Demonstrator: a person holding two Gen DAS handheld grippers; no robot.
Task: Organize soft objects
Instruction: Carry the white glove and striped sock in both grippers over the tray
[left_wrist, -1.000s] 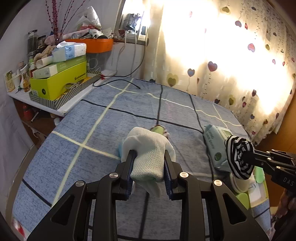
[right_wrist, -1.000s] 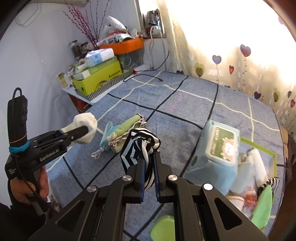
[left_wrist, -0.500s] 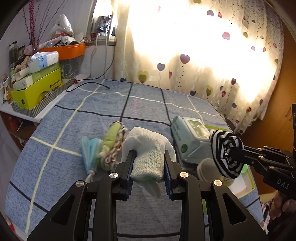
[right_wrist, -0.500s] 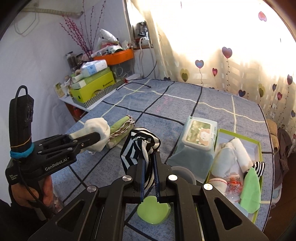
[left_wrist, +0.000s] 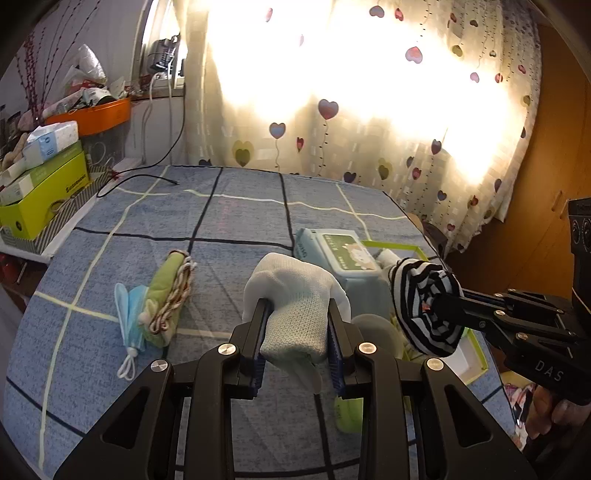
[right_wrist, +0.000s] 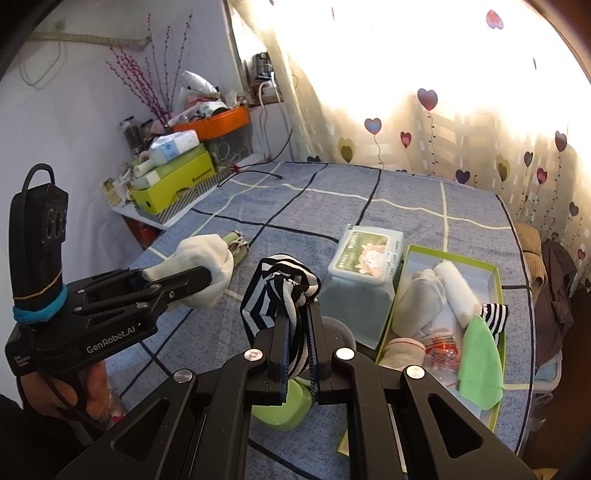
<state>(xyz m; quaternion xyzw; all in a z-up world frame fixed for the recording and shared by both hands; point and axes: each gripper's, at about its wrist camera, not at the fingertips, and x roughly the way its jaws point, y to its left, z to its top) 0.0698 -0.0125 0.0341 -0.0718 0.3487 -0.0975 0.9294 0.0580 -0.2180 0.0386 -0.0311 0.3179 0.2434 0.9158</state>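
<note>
My left gripper (left_wrist: 297, 314) is shut on a white knit glove (left_wrist: 295, 299), held above the blue checked bedspread (left_wrist: 207, 221). The same glove (right_wrist: 207, 258) shows at the left of the right wrist view. My right gripper (right_wrist: 296, 314) is shut on a black-and-white striped sock (right_wrist: 277, 291), which also appears at the right of the left wrist view as a striped sock (left_wrist: 421, 299). A green-rimmed box (right_wrist: 496, 280) at the right holds several soft items. A rolled green cloth (left_wrist: 168, 288) and a blue face mask (left_wrist: 127, 314) lie on the bed at the left.
A pack of wet wipes (right_wrist: 369, 254) lies beside the box. A green lidded cup (right_wrist: 284, 406) stands under my right gripper. A cluttered side shelf with a yellow-green box (left_wrist: 40, 199) is at the far left. A heart-patterned curtain (left_wrist: 369, 129) hangs behind the bed.
Both grippers moved to the right across the bed with their loads. The wipes pack and green-rimmed box came closer and into fuller view; the rolled cloth and mask slid to the left.
</note>
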